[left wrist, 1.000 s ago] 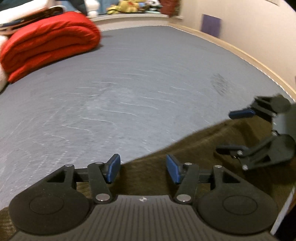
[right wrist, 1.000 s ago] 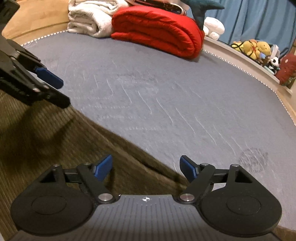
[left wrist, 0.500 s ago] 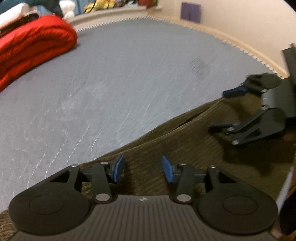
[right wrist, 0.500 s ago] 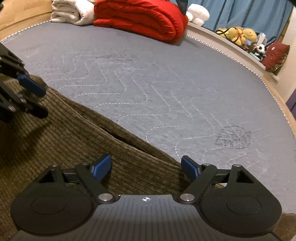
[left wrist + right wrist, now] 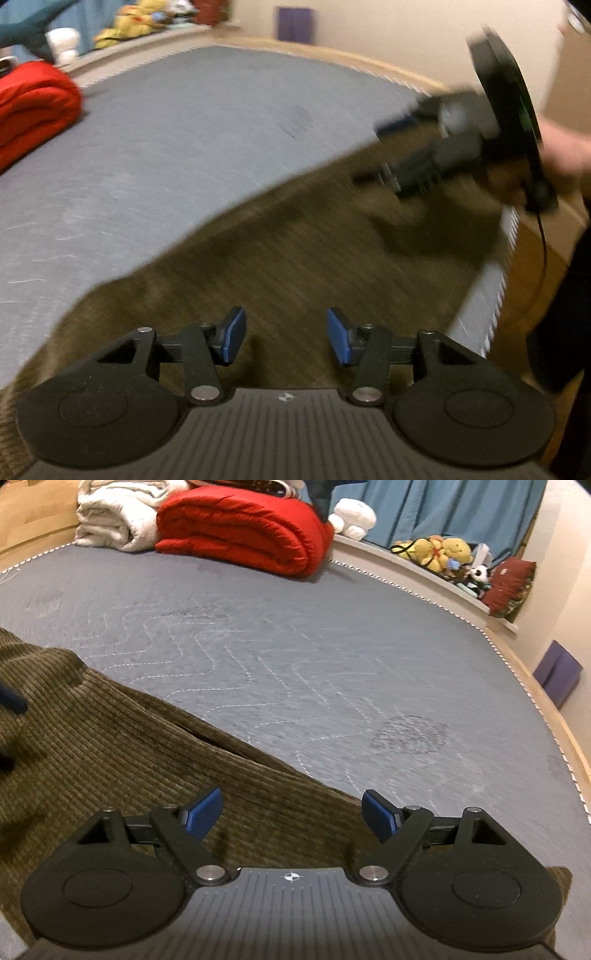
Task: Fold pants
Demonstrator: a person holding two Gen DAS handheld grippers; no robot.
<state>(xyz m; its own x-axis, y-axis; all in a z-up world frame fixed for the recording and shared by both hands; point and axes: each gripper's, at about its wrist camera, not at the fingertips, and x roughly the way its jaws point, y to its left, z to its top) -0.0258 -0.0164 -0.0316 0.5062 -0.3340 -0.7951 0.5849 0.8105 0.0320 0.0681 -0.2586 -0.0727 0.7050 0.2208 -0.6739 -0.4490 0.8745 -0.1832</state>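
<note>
Left wrist view: left gripper (image 5: pixel 284 339) spread wide, nothing between the blue pads, hovering over olive corduroy pants (image 5: pixel 295 258) lying on the grey quilted mattress (image 5: pixel 184 129). Right gripper (image 5: pixel 413 155) blurred at far right; state unreadable here.

Right wrist view: right gripper (image 5: pixel 291 814) released, above the pants (image 5: pixel 110 746); folded red blanket (image 5: pixel 243 528) well beyond.
</note>
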